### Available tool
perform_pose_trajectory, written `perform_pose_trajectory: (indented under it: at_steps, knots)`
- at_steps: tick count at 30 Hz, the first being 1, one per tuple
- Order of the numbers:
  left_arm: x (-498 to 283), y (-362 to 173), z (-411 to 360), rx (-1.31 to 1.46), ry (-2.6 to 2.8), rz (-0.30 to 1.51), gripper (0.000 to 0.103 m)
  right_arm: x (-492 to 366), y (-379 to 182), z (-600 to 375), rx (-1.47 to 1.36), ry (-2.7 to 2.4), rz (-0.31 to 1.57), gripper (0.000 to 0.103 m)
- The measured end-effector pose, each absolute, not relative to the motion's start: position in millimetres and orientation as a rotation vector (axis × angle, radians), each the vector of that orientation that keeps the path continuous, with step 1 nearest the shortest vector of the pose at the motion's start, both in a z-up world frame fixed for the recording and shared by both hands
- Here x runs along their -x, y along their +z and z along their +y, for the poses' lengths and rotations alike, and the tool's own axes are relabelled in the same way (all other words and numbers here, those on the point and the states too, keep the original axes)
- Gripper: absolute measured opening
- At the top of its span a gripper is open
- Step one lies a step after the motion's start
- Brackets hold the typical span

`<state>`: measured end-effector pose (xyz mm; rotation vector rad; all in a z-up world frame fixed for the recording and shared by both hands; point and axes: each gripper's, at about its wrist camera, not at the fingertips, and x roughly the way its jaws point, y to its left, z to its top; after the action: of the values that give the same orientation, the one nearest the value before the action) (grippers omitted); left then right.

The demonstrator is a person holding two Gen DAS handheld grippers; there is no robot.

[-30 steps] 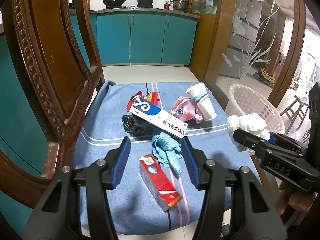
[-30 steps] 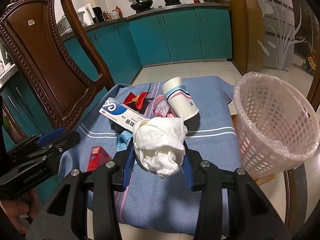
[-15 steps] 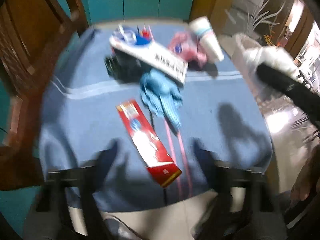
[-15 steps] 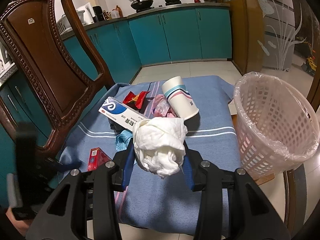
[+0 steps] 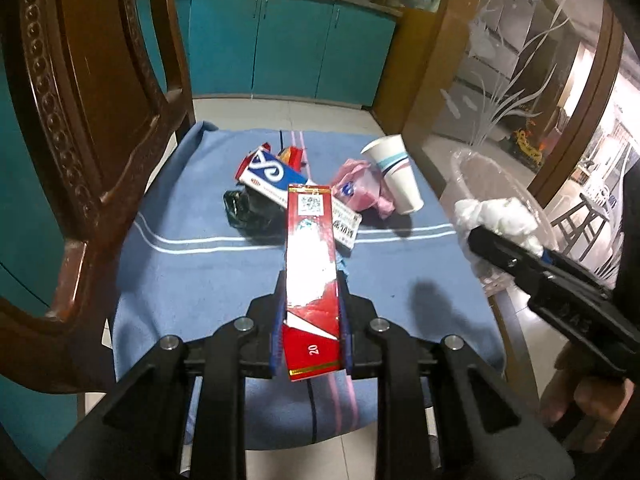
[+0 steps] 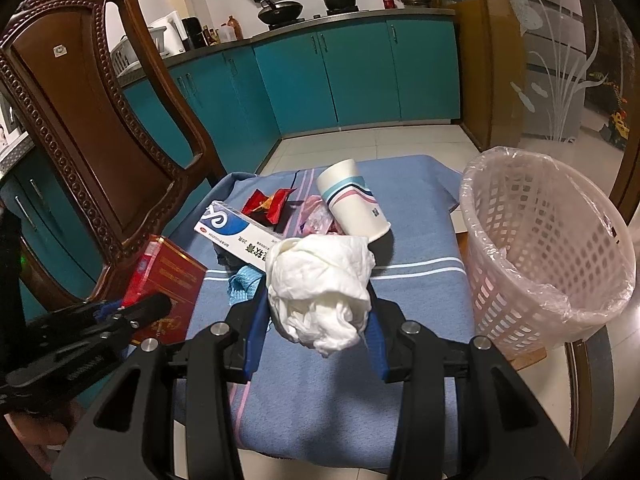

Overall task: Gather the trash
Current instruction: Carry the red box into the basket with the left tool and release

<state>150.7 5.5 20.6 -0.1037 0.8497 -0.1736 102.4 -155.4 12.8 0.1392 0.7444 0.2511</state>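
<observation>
We see the left gripper (image 5: 311,316) clamped on a red carton (image 5: 310,256), the right gripper (image 6: 316,320) clamped on crumpled tissue (image 6: 320,288); the basket (image 6: 548,264) stands just right, a paper cup (image 6: 352,208) ahead.

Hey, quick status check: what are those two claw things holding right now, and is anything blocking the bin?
Left gripper shut on red box. Right gripper shut on white tissue wad. Basket open, unobstructed.

A home kitchen: teal cabinets (image 6: 360,80) under a counter with pans (image 6: 280,10), behind a carved wooden chair (image 6: 92,128).
</observation>
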Motion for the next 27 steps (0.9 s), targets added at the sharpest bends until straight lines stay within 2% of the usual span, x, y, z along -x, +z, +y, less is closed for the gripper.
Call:
perform_pose_trajectory:
  at_steps: [9,13,15,16,17,19,21,24,26,27]
  knots:
    - [-155,24,8,0.093,-0.164,0.838,0.023,-103,19,-164,-0.144,0.229,0.716,0.043]
    - [-153,26,9,0.09,-0.163,0.83,0.023,-110,39,-207,-0.18,0.106,0.603,0.043]
    - [-151,28,9,0.088,-0.169,0.823,0.023,-121,42,-244,-0.247,0.018,0.569,0.046]
    - [-150,29,8,0.081,-0.169,0.818,0.023,-127,40,-262,-0.287,-0.013,0.565,0.053]
    - [-150,29,8,0.076,-0.169,0.814,0.023,-134,35,-278,-0.328,-0.041,0.57,0.068]
    - [-150,28,7,0.076,-0.173,0.812,0.023,-150,15,-310,-0.438,-0.091,0.632,0.086]
    - [-150,28,4,0.072,-0.18,0.812,0.023,-150,6,-329,-0.539,-0.126,0.668,0.086]
    - [-149,27,-1,0.061,-0.201,0.803,0.023,-127,23,-340,-0.632,-0.104,0.583,0.089]
    - [-147,26,-9,0.038,-0.219,0.8,0.023,-103,40,-343,-0.653,-0.117,0.477,0.1]
    - [-147,25,-15,0.018,-0.23,0.801,0.023,-95,46,-344,-0.663,-0.129,0.432,0.1]
